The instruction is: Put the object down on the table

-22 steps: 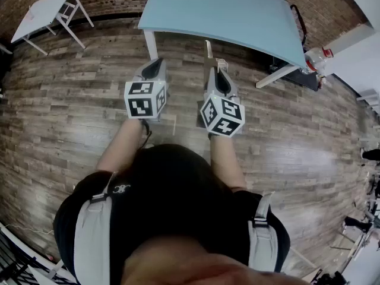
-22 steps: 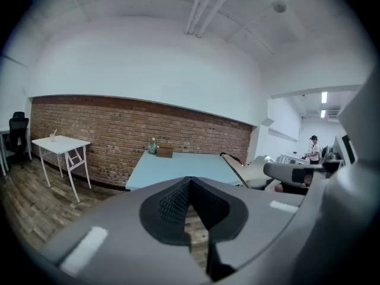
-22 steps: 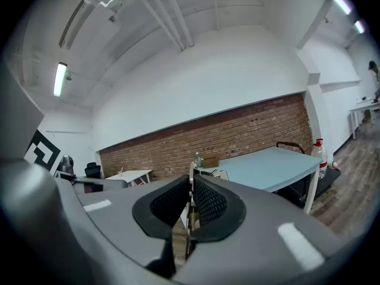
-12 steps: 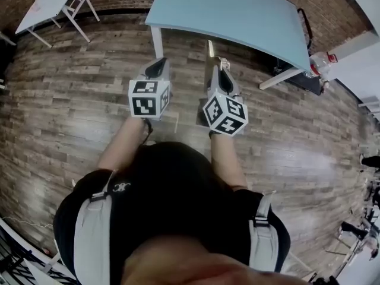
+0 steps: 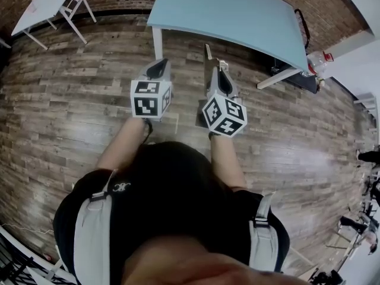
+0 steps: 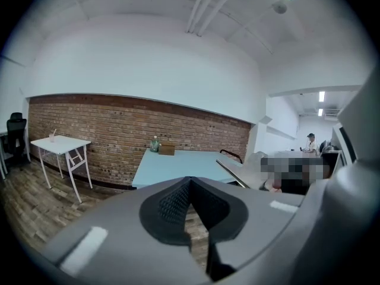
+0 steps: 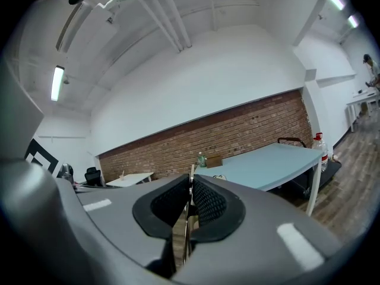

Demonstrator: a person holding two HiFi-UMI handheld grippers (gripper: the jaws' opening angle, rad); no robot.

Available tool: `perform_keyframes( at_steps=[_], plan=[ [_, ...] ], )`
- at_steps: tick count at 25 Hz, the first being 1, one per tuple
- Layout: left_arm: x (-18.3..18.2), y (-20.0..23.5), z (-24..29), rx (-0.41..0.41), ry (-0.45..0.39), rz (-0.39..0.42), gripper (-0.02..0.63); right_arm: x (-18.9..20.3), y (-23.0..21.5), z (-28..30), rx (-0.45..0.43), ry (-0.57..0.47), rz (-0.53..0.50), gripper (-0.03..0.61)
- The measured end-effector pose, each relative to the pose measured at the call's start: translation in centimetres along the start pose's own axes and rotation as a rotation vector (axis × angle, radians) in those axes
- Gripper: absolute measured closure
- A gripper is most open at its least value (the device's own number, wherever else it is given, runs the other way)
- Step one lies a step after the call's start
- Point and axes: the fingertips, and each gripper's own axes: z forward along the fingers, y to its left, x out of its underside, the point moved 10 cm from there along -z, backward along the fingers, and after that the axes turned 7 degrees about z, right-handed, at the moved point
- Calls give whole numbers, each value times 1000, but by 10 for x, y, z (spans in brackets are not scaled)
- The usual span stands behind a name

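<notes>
A small brown box (image 6: 167, 149) and a greenish bottle (image 6: 155, 143) stand at the far end of the light-blue rectangular table (image 6: 178, 162), their contents too small to tell. The right gripper (image 7: 190, 190) is clamped on a thin flat pale strip (image 5: 206, 55), held on edge at upper centre of the head view, just short of the table, its long axis pointing toward it. The left gripper (image 6: 189, 186) has its pads together on nothing.

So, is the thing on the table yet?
Not yet. Picked up already: the right gripper is shut on a thin flat strip. Right now it's held in the air before the blue table. Left to do: reach the table, lay it down, let go.
</notes>
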Motion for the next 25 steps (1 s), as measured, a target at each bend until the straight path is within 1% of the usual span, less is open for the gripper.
perform_keyframes(
  at_steps=[6, 11, 15, 21, 25],
  plan=[
    [5, 34, -2, 28, 6, -5, 615, 6, 21, 8, 52, -24, 5, 543],
    [9, 60, 0, 64, 14, 7, 615, 19, 43, 14, 85, -35, 7, 545],
    [12, 76, 3, 96, 26, 8, 615, 30, 57, 18, 109, -29, -12, 545],
    [11, 78, 20, 122, 39, 13, 615, 28, 52, 31, 137, -22, -19, 545],
    [5, 78, 40, 120, 39, 18, 615, 22, 39, 47, 139, -31, -9, 545]
  ],
)
